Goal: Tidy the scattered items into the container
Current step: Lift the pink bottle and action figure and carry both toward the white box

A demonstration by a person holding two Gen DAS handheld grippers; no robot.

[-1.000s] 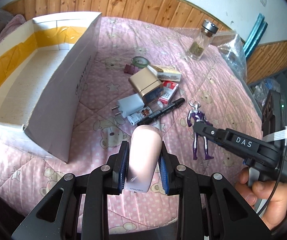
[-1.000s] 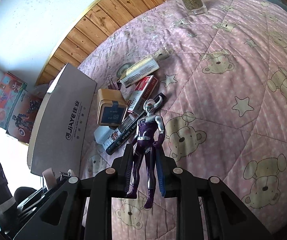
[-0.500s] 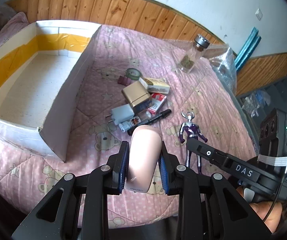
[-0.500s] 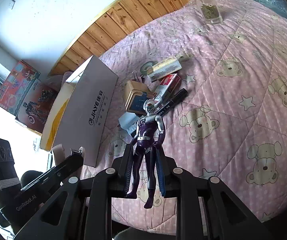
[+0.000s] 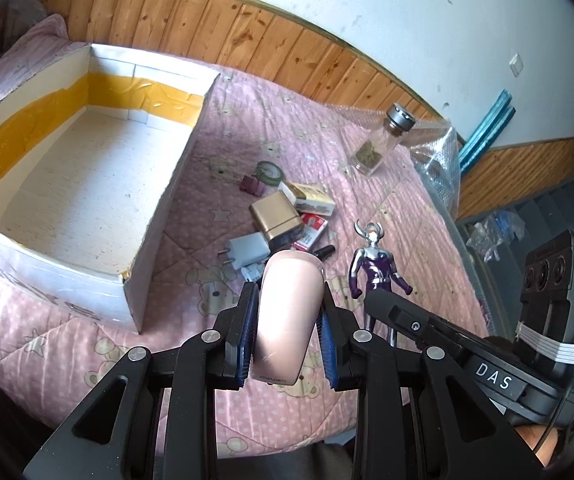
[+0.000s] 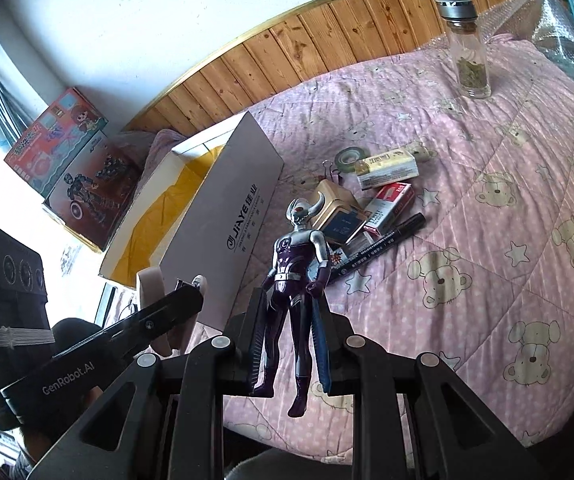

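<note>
Above the bed, left tongs [image 5: 287, 334] clamp a smooth, slippery pink case [image 5: 287, 316] mid-body; right tongs [image 6: 290, 342] grip the light, rigid figure [image 6: 297, 280] at its legs; box [image 5: 79, 184] at 10 o'clock.

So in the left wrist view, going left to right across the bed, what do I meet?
Cardboard box → white charger plug → pink object held in the left gripper → purple figure → glass jar → right gripper's camera housing.

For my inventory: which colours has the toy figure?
Purple and silver toy figure; right wrist view shows best.
</note>
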